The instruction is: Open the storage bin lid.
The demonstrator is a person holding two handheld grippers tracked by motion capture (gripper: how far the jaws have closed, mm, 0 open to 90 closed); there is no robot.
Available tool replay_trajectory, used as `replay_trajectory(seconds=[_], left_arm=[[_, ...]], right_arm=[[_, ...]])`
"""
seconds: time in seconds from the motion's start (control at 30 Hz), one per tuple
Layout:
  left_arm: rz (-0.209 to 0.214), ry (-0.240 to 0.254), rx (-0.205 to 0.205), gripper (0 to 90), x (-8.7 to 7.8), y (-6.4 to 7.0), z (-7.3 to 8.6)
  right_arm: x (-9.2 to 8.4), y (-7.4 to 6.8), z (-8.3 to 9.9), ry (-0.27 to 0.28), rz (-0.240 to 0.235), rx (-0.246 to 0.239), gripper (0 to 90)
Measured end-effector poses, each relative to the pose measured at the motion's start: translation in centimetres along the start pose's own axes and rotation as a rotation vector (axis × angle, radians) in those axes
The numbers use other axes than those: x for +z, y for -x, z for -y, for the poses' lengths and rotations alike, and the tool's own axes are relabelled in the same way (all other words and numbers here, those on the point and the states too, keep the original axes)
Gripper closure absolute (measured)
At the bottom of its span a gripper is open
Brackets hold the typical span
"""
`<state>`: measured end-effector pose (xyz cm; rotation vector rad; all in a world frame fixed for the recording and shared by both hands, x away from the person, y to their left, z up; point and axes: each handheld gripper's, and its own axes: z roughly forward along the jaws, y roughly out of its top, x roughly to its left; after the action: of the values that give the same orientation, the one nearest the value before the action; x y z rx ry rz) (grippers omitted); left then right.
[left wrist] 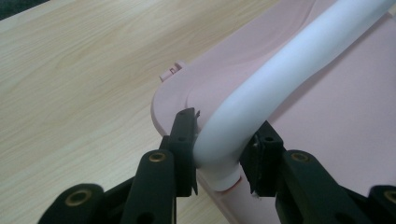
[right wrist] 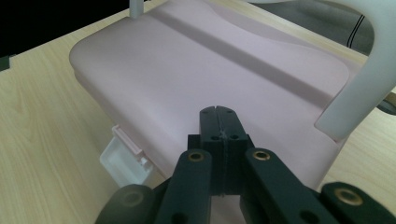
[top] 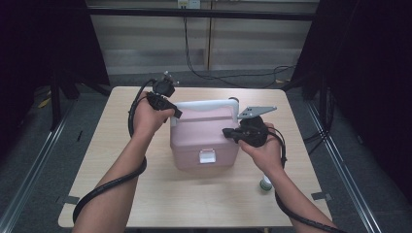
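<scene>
- Left gripper (left wrist: 218, 154) is clamping the white handle (left wrist: 280, 79) at its lower bend, pads pressing either side.
- Right gripper (right wrist: 218, 122), jaws together, is resting on the lid of the pink box (top: 204, 138), mid-table (top: 121, 194).
- Box is looking rigid, smooth, likely light; the handle is offering the surest hold.
</scene>
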<state>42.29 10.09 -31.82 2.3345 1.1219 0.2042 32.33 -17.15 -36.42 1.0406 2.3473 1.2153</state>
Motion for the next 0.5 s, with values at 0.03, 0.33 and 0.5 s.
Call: replay_trajectory(seconds=[0.03,0.33,0.5], left_arm=[[0.005,0.002,0.002,67.9,0.0,-0.1,0.0],[0.016,0.016,0.009,68.4,-0.2,-0.4,-0.2],[0.021,0.014,0.013,68.4,-0.3,-0.5,-0.4]], right_arm=[[0.0,0.0,0.0,0.005,-0.001,-0.002,90.0],[-1.5,1.4,0.4,0.020,0.015,0.012,90.0],[-2.7,2.4,0.8,0.018,0.041,0.017,90.0]])
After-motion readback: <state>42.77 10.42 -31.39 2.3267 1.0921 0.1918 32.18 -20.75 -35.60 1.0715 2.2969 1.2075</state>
